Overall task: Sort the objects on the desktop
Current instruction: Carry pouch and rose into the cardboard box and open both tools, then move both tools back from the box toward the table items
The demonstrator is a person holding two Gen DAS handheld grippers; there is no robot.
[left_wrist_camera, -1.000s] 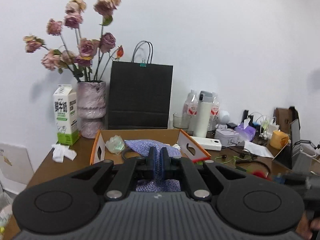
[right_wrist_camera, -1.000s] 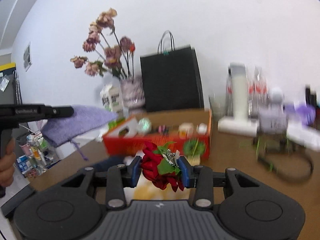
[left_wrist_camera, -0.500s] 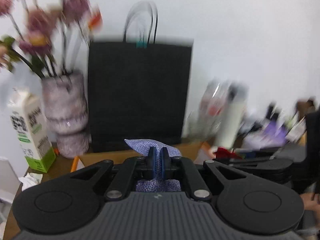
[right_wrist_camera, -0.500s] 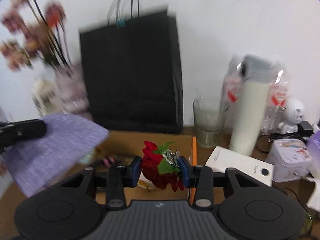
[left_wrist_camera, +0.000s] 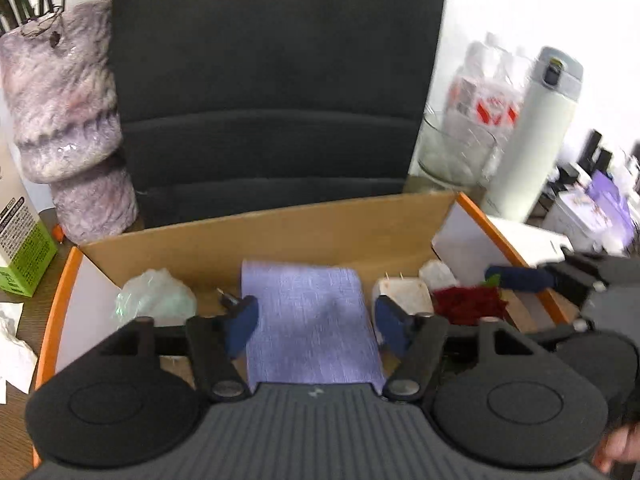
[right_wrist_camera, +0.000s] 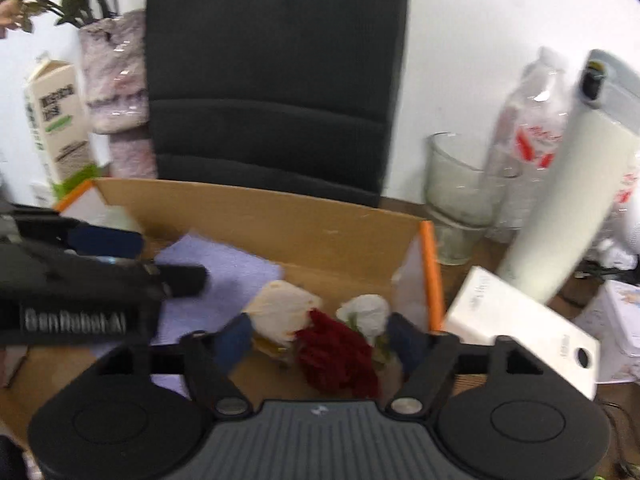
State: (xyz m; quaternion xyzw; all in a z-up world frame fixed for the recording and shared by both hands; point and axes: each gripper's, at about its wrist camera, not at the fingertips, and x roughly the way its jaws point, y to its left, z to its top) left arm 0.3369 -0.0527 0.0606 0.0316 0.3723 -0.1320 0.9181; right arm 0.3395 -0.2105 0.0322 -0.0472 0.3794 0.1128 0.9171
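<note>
Both grippers hovering spread wide over the cardboard box, purple cloth lying loose between the left gripper fingers, red flower lying loose between the right gripper fingers.

Left gripper: jaws spread wide, held over the cardboard box, nothing clamped. Right gripper: jaws likewise apart, over the same box's right end, beside the left gripper, nothing clamped.
</note>
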